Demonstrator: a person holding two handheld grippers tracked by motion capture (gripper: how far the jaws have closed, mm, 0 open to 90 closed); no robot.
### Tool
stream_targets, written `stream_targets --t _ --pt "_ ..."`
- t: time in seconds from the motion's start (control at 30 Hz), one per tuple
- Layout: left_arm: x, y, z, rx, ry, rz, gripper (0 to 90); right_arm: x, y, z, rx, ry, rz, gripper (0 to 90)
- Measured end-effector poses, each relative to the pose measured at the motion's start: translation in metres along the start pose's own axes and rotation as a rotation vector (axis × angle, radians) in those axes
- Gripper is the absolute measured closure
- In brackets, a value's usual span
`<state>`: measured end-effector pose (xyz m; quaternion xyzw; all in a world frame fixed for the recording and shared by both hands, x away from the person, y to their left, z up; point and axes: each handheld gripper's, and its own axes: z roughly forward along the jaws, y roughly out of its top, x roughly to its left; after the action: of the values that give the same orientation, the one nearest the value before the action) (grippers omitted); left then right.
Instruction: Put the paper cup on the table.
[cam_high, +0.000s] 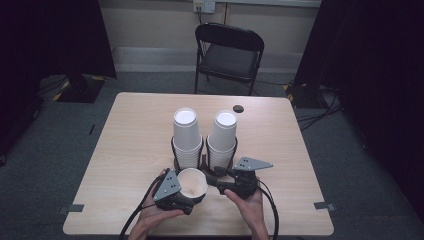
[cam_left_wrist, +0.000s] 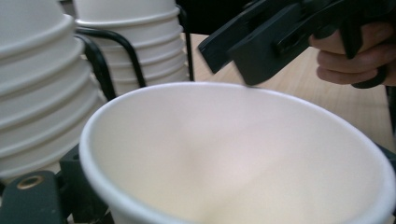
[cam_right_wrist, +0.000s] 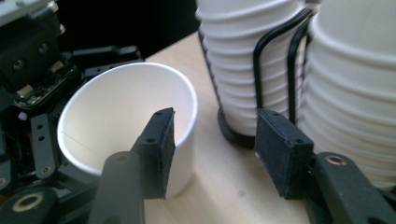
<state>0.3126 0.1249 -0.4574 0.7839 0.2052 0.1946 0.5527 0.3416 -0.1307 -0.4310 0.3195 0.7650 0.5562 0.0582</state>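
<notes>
The left claw (cam_high: 187, 192) grips a plain, unprinted paper cup (cam_high: 193, 183); the right claw (cam_right_wrist: 212, 154) stands open, holding nothing.

My left hand (cam_high: 159, 212) comes in from the near edge, palm turned up and inward, fingers wrapped under the left gripper (cam_high: 186, 196). That gripper lies low and points to my right, its grey plate tilted on top, its jaws closed on a paper cup (cam_high: 193, 184). My right hand (cam_high: 248, 204) sits close beside it, fingers curled round the handle. The right gripper (cam_high: 212, 177) points to my left and slightly away from me, toward the other one. Its jaws stand apart with nothing between the pads (cam_right_wrist: 164, 151). Both cables trail back toward me.
</notes>
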Motion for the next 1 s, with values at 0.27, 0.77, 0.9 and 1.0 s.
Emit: stream_targets --t 0.27,0.77,0.9,1.0 --pt "0.01 -0.002 -0.012 -0.026 0.04 -0.045 10.3 -0.004 -0.011 -0.014 -0.127 -0.072 -0.005 40.4" --pt "0.032 -0.004 -0.034 -0.069 0.137 -0.118 9.7 -0.02 -0.041 -0.041 -0.247 -0.261 0.088 18.1" --pt "0.042 -0.006 -0.041 -0.078 0.159 -0.15 9.5 -0.021 -0.051 -0.04 -0.221 -0.304 0.088 17.8" --pt "0.05 -0.006 -0.047 -0.078 0.187 -0.178 9.5 -0.024 -0.059 -0.041 -0.209 -0.304 0.078 15.2"
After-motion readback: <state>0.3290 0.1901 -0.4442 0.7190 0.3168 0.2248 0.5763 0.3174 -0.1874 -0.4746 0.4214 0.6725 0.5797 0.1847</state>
